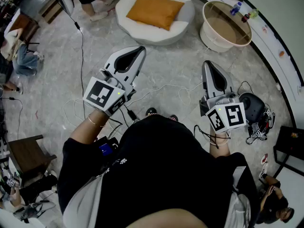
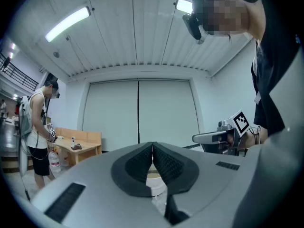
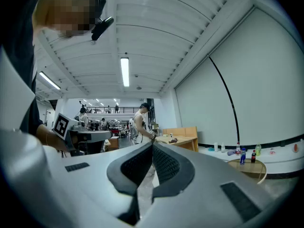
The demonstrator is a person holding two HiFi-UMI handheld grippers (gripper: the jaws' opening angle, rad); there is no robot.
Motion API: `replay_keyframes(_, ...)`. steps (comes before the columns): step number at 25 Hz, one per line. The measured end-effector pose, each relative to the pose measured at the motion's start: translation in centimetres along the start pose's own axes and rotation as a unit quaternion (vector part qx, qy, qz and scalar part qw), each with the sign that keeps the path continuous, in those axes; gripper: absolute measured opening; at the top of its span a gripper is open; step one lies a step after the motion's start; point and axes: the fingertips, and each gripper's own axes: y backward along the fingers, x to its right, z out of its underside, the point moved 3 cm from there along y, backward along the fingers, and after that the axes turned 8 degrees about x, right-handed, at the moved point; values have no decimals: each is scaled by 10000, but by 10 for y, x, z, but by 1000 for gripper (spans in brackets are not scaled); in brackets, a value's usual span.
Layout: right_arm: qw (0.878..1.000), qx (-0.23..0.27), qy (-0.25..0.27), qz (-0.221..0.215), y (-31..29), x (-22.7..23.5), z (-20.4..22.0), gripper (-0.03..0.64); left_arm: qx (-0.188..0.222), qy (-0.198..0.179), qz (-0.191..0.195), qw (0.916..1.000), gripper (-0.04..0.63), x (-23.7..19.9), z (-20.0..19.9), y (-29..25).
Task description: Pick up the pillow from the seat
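Pillow (image 1: 155,9) atop round seat (image 1: 140,32), inside rim; floor (image 1: 166,63) open ahead.

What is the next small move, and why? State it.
Probably step closer to the white seat: the orange pillow lies on it untouched, while the left gripper and right gripper, both shut and empty, are held well short of it.
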Motion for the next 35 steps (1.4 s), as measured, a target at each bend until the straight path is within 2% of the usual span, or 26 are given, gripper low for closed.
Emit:
replay_keyframes(3,10000,-11,3,58,1,1,2,21,19,-43,40,10000,11,-1,0,-3)
replay_keyframes(9,9999,18,-54,92,4,0,6,21,5,107,106,9999,11,0,6,-4)
replay_keyframes(15,9997,181,-152,18,-3,-6,0,21,-152,311,478,9983,11,-2,14,-8)
replay_keyframes(20,9998,172,-45,135,-13,-5,1,21,63,562,930,9941,11,-9,16,-18)
replay_keyframes(25,9994,171,25,286,-25,-7,5,21,94,502,1273,9905,11,-19,20,-26)
replay_keyframes(35,9981,284,146,530,-60,-21,11,23,227,553,1541,9862,11,-58,20,-29)
